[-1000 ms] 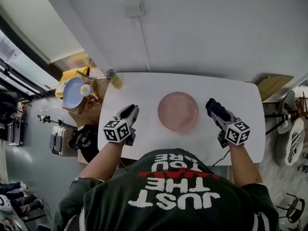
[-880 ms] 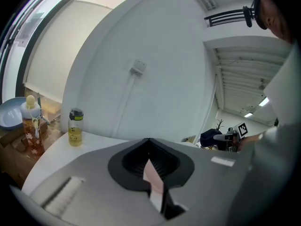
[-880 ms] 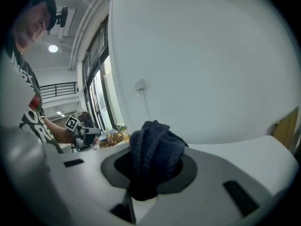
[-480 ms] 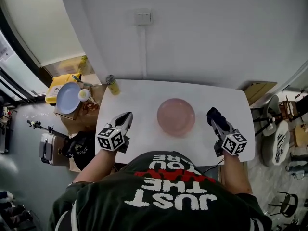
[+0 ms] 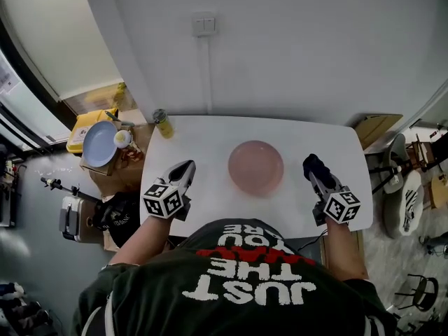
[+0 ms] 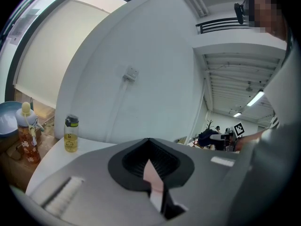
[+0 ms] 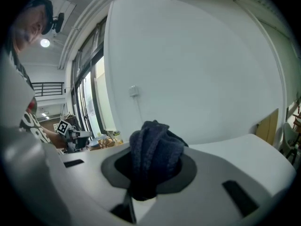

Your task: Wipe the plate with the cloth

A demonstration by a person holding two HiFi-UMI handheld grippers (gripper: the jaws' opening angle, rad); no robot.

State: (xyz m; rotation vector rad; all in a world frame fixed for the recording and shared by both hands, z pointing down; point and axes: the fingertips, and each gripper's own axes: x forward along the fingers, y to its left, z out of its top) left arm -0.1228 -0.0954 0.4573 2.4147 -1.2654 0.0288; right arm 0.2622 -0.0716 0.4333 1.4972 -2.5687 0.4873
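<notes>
A round pink plate (image 5: 256, 167) lies in the middle of the white table (image 5: 210, 142). My left gripper (image 5: 185, 171) hovers to the left of the plate, apart from it; its jaws are shut with nothing between them, and in the left gripper view (image 6: 150, 166) they meet with only a thin slit. On the other side of the plate my right gripper (image 5: 316, 171) is shut on a bunched dark blue cloth (image 5: 311, 164). In the right gripper view the cloth (image 7: 155, 157) bulges up out of the right gripper (image 7: 151, 175).
A bottle of yellow liquid (image 5: 163, 123) stands at the table's back left corner, also in the left gripper view (image 6: 71, 134). A low cart with a blue dish (image 5: 98, 143) stands to the table's left. Chairs (image 5: 409, 187) are at the right. A wall runs behind the table.
Both grippers have drawn back a little from the table and risen. The left jaws have come together. The plate has not moved, and the cloth stays in the right gripper.
</notes>
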